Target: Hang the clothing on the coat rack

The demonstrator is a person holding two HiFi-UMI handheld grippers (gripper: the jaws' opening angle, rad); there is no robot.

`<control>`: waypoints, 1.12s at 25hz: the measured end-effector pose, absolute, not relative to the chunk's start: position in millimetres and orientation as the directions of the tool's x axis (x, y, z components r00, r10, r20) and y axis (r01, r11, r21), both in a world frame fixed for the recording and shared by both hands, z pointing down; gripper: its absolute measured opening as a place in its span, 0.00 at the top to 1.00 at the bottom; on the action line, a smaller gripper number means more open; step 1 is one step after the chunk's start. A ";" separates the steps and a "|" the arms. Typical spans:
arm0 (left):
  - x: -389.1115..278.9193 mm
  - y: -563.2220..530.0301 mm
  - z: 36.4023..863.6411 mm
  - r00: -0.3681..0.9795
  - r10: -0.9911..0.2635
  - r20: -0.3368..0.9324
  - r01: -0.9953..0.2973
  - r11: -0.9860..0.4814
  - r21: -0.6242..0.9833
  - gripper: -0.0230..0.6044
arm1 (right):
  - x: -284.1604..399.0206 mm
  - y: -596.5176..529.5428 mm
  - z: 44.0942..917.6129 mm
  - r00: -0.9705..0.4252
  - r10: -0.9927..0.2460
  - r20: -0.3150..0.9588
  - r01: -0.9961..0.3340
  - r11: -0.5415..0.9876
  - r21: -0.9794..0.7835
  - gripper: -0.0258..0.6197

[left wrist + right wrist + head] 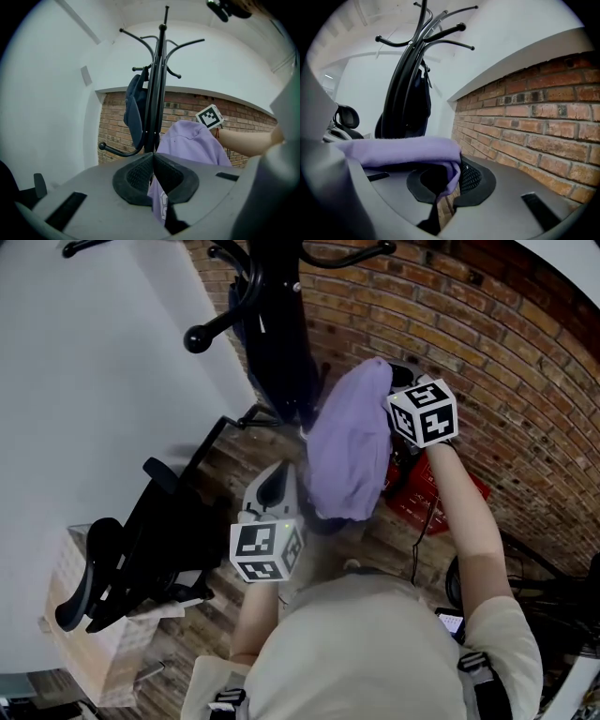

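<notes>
— Left claw [153,159], item one: what has it got?
— It is closed on a lower edge of the purple garment [197,145], with cloth nipped between its pads. I judge it holds low so the fabric hangs spread rather than bunched.
— Item two, right claw [457,176]?
— Closed on a fold of the same garment, with cloth draped over one jaw. It sits higher, near the top of the piece, presumably the end meant for a hook.
— Where is the garment, then?
— In the air between both claws, near the coat rack [277,334] but apart from it. It is not yet hung.
— Item three, the rack?
— Upright by the brick wall [487,352], with a dark blue garment [133,110] hanging on one side. Free hooks show at the top, so I'd lift for those.
</notes>
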State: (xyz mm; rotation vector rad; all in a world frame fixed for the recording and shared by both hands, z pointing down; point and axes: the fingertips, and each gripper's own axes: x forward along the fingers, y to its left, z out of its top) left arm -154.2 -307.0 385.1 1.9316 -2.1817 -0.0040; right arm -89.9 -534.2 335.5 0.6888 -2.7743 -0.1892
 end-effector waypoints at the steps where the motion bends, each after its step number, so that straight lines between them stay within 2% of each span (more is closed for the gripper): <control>1: -153.1 -307.6 385.7 -0.112 -0.979 0.168 -0.979 0.139 0.153 0.96 | -90.4 -535.1 341.7 -0.852 -0.464 0.241 -0.429 0.884 0.184 0.93; 14: -145.0 -319.5 397.9 -0.193 -0.962 0.194 -0.961 0.225 0.161 0.96 | -77.1 -530.0 420.0 -0.900 -0.300 0.315 -0.288 0.954 0.087 0.93; 28: -145.7 -320.3 410.1 -0.285 -0.932 0.223 -0.934 0.322 0.155 0.96 | -63.6 -498.0 472.3 -0.946 -0.177 0.270 -0.194 0.980 -0.036 0.91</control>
